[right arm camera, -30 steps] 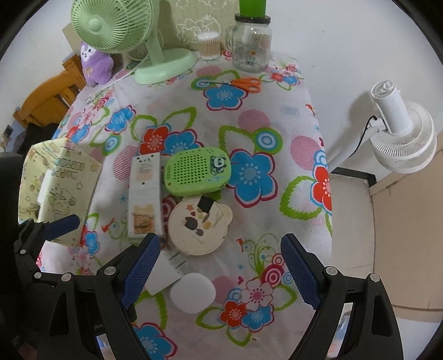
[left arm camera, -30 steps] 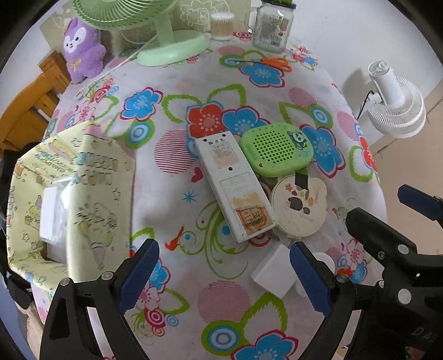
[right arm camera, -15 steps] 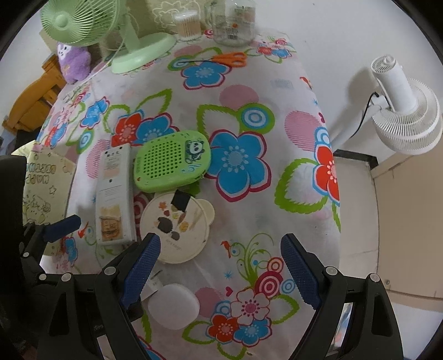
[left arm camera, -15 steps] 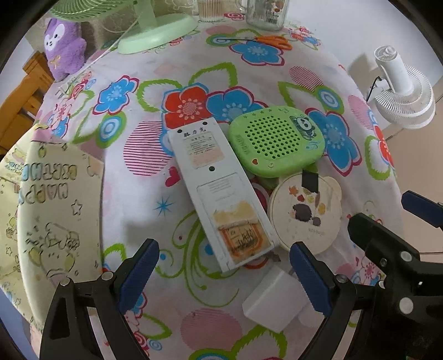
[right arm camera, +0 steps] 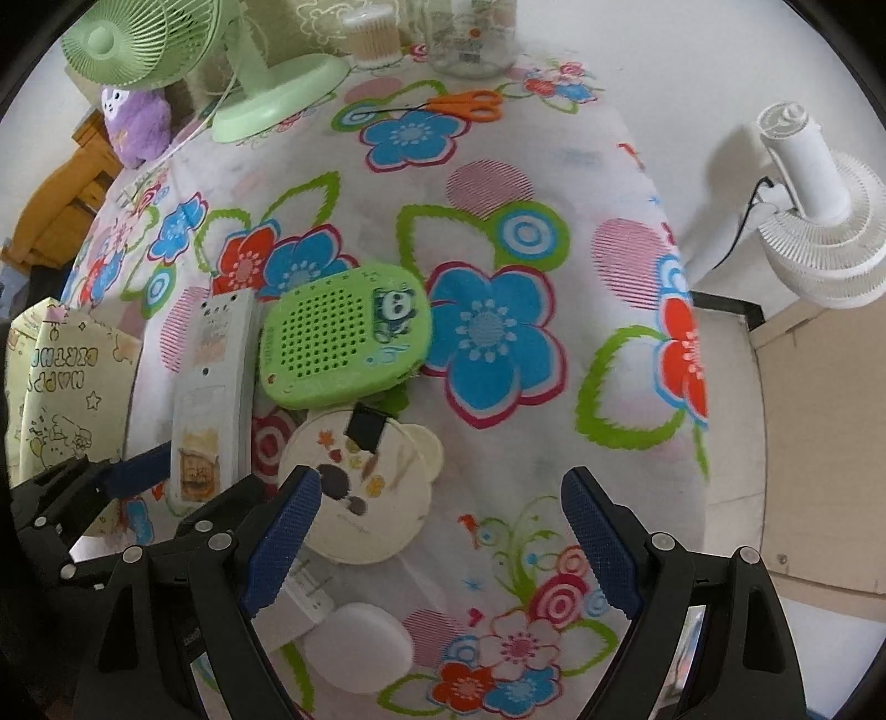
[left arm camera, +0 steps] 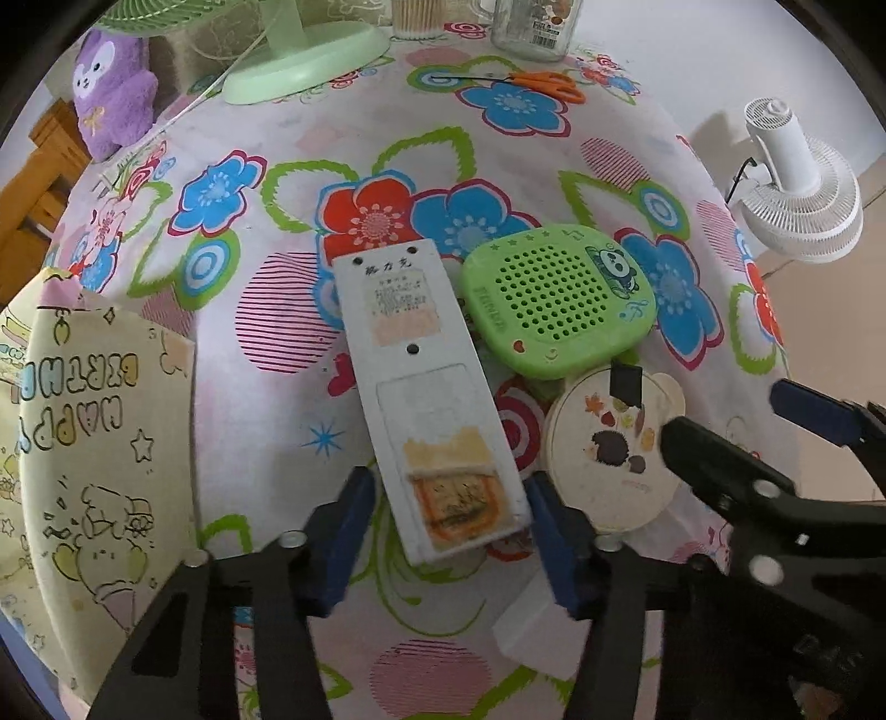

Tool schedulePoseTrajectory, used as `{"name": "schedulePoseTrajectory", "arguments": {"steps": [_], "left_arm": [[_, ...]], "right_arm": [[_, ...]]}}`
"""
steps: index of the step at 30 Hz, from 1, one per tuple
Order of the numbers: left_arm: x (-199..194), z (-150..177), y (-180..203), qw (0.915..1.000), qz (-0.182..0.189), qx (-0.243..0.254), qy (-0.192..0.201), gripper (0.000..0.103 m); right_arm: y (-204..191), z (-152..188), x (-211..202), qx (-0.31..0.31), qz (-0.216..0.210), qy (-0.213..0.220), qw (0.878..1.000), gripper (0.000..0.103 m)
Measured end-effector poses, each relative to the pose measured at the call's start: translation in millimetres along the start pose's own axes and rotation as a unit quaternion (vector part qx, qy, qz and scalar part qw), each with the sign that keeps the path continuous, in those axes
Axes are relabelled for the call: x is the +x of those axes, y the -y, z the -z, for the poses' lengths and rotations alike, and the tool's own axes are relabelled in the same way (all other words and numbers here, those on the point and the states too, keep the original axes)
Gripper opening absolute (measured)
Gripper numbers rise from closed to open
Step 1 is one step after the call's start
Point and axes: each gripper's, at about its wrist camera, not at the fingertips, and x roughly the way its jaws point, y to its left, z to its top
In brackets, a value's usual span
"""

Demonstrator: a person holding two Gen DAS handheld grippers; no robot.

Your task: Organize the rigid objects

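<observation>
A long white remote (left arm camera: 421,376) lies on the flowered tablecloth (left arm camera: 277,166), beside a green perforated speaker (left arm camera: 554,310) and a round cream case (left arm camera: 609,454) with a hedgehog picture. My left gripper (left arm camera: 448,537) points straight down, its jaws closing with the remote's near end between them. The blue pads (left arm camera: 346,531) meet the remote's long sides. My right gripper (right arm camera: 437,531) hangs open above the cream case (right arm camera: 371,498), its left finger over the case's left edge. A white block (right arm camera: 293,603) and a white round piece (right arm camera: 360,648) lie under it.
A yellow gift bag (left arm camera: 94,443) stands open at the left table edge. At the back are a green fan (left arm camera: 304,55), a purple plush (left arm camera: 111,94), orange scissors (left arm camera: 531,83) and a glass jar (left arm camera: 531,27). A white fan (left arm camera: 803,205) stands past the right edge.
My left gripper has come down over the remote and its jaws have narrowed from wide to the remote's width. My right gripper has sunk toward the cream case and stayed open.
</observation>
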Motion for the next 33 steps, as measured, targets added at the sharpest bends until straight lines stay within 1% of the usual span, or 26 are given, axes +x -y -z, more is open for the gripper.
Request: {"name": "schedulePoseTrajectory", "arguments": {"steps": [3,10,16,17,19,22,23,24,25,26,27,30,33], "left_arm": [[-3.6,1.6,-7.3,1.0,-0.005,0.008,-0.003,0.05],[-5.2,7.5,-16.1,0.9996,-0.012,0.021,-0.013,0.05],[-6.0,13.4,-22.9,0.9993,-0.006,0.031,-0.021,0.053],[-7.1,15.5,-23.9,0.9992,-0.009,0.033,-0.02,0.055],[-7.6,17.5,-22.7,0.9988,-0.014,0.042,-0.02,0.055],[-4.9,20.1,-20.7,0.9974,-0.028,0.059,-0.03,0.057],[-3.0,20.8,-19.8,0.997,-0.031,0.062,-0.034,0.057],[-1.3,22.2,-20.1,0.9968,-0.029,0.064,-0.039,0.058],[-1.5,22.6,-20.8,0.9969,-0.026,0.062,-0.039,0.059],[-1.4,22.6,-20.0,0.9968,-0.028,0.064,-0.039,0.061],[-2.4,22.6,-18.4,0.9965,-0.032,0.07,-0.035,0.065],[-4.0,19.5,-12.8,0.9953,-0.042,0.083,-0.026,0.071],[-6.3,17.2,-7.8,0.9952,-0.036,0.088,-0.023,0.075]], "right_arm": [[-6.9,-1.2,8.2,0.003,-0.007,-0.008,1.0,0.09],[-20.1,0.0,33.3,0.025,-0.014,-0.035,0.999,0.091],[-27.0,0.8,37.3,0.035,0.001,-0.026,0.999,0.097],[-28.6,1.0,38.2,0.039,0.005,-0.026,0.999,0.097],[-33.3,0.5,40.7,0.043,0.012,-0.026,0.999,0.098],[-45.2,1.3,45.6,0.032,0.04,-0.025,0.998,0.098],[-49.3,1.5,47.5,0.027,0.049,-0.025,0.998,0.097],[-52.7,2.0,48.3,0.024,0.056,-0.023,0.998,0.095],[-54.7,3.3,46.8,0.023,0.056,-0.015,0.998,0.089],[-55.9,4.0,45.6,0.026,0.057,-0.01,0.998,0.086],[-56.2,4.7,43.8,0.028,0.056,-0.006,0.998,0.079],[-53.3,6.2,41.2,0.032,0.052,-0.008,0.998,0.076],[-42.3,7.7,35.3,0.048,0.046,-0.01,0.998,0.076]]}}
